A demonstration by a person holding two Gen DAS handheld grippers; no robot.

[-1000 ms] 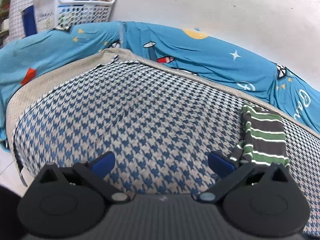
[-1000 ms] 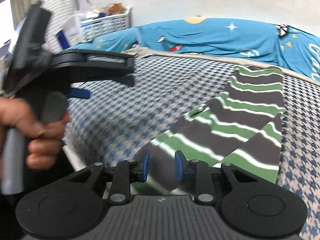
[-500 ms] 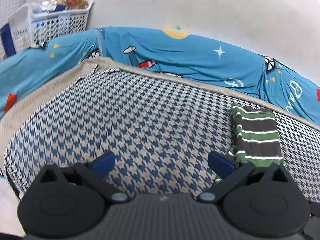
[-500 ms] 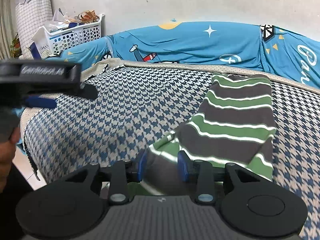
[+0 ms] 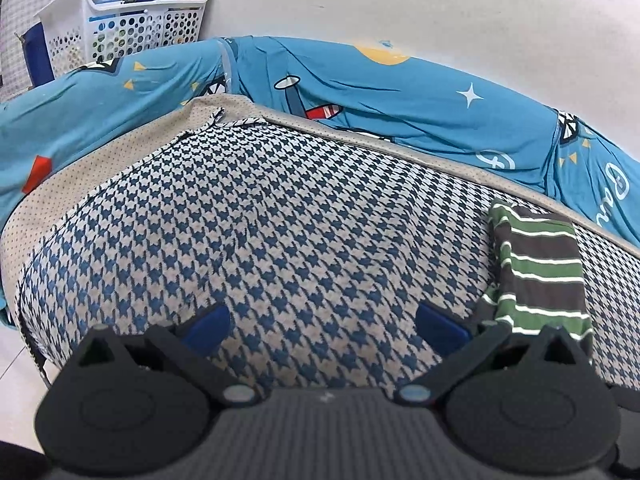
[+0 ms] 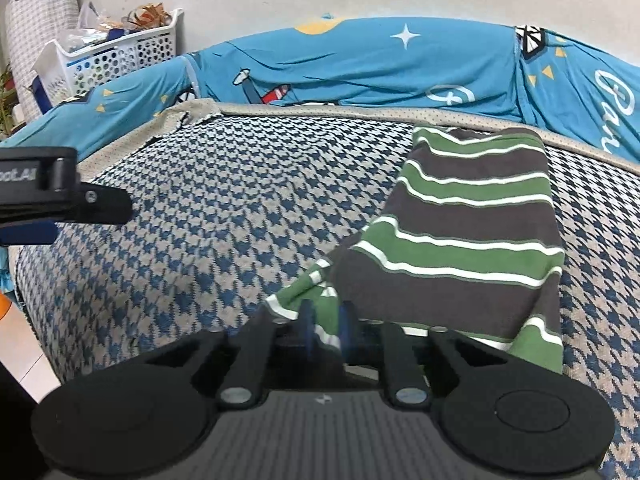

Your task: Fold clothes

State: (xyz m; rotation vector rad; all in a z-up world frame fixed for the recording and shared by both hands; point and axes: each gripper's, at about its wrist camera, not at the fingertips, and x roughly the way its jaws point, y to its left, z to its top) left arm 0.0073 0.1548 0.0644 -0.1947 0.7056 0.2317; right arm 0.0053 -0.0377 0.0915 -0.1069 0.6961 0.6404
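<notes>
Striped garment (image 6: pixel 472 216) was laid along right half of houndstooth-covered bed (image 6: pixel 240 208), long axis run from near edge toward far edge. Right gripper (image 6: pixel 324 322) was pinched on garment's near-left corner. Left gripper (image 5: pixel 320 320) was held spread, nothing between fingers, garment off to its right; right hand judged nearer.

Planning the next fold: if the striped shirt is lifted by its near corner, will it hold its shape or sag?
Likely sag: the striped shirt already drapes and creases near the right claw, shut on its corner. Probably light, as thin knit. It may drag rather than slide on the textured cover.
</notes>
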